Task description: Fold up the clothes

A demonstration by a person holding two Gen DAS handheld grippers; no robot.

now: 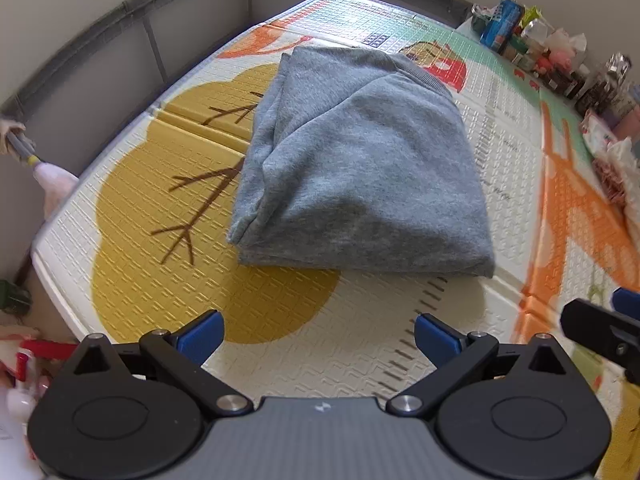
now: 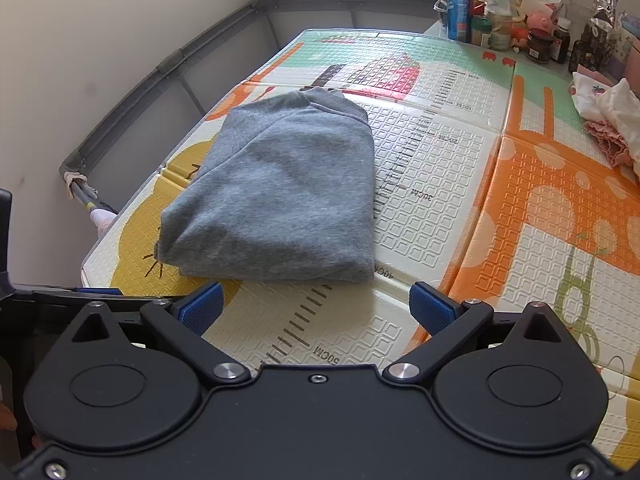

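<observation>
A folded grey sweatshirt (image 1: 360, 168) lies in the middle of the frame on a patterned foam play mat (image 1: 168, 264), its ribbed collar at the far end. The left gripper (image 1: 319, 334) hangs at the bottom edge, blue pads spread wide, grasping nothing. The right gripper (image 2: 316, 307) likewise stands released, short of the sweatshirt's near edge. Cans and jars (image 2: 500, 20) crowd the upper right

Ruler scale printed on the play mat (image 2: 440, 184), rotated sideways, "50CM" at 6 o'clock, "40CM" partly hidden at the grey sweatshirt (image 2: 280, 192) edge, "30cm" at centre, "20cm" toward 1 o'clock, blue drink can (image 2: 460, 8) lettering at 1 o'clock unreadable
</observation>
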